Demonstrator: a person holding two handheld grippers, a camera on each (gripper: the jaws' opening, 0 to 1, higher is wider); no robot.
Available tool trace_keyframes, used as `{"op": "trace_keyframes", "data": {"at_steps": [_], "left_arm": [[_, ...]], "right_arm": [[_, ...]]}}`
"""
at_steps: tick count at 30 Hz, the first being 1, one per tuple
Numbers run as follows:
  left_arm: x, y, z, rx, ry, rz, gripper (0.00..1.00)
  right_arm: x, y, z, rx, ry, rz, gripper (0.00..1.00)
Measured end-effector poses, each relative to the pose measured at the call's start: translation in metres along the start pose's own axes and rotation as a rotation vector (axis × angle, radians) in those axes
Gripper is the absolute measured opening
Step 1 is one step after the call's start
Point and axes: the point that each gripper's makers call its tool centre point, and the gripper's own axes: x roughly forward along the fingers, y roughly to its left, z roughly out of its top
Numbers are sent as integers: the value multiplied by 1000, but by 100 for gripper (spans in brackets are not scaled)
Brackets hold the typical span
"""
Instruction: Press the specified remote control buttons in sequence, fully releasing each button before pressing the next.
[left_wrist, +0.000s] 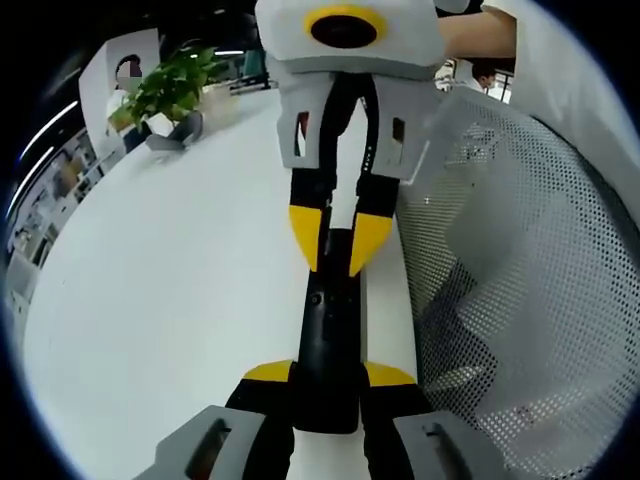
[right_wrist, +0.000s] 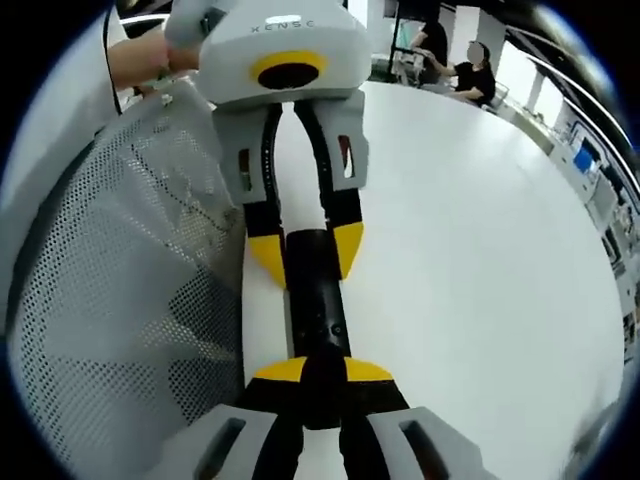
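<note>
Remote handling notes, going view by view.

Left gripper view: the remote control (left_wrist: 330, 340) is a slim black bar held above the white table (left_wrist: 170, 330), pinned at both ends. The left hand-held gripper (left_wrist: 330, 375) rises from the bottom with its yellow-tipped jaws closed on the near end. The right hand-held gripper (left_wrist: 338, 245) comes in from the top, its yellow tips narrowed on the far end. A white mesh basket (left_wrist: 510, 280) sits just beside the remote on the right, and a potted plant (left_wrist: 165, 95) is well apart at the table's far edge.

Right gripper view: same setup mirrored. The right one (right_wrist: 320, 372) clamps the near end, and the left one (right_wrist: 305, 250) pinches the far end. A few small buttons show along the top face, too small to read. The basket (right_wrist: 130, 270) is on the left here, and people (right_wrist: 455, 60) sit beyond the table.

My take: it's light, rigid, smooth plastic, so probably a bit slippery under hard jaw tips. I'd grip it by the long side edges and keep the button face open. One gripper has to let go to press, and the remote could pivot in the other.
</note>
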Motion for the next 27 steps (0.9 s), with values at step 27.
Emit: {"op": "trace_keyframes", "data": {"at_steps": [27], "left_arm": [[0, 0, 0, 0, 10, 0, 24]], "right_arm": [[-1, 1, -4, 38, -15, -41, 7]]}}
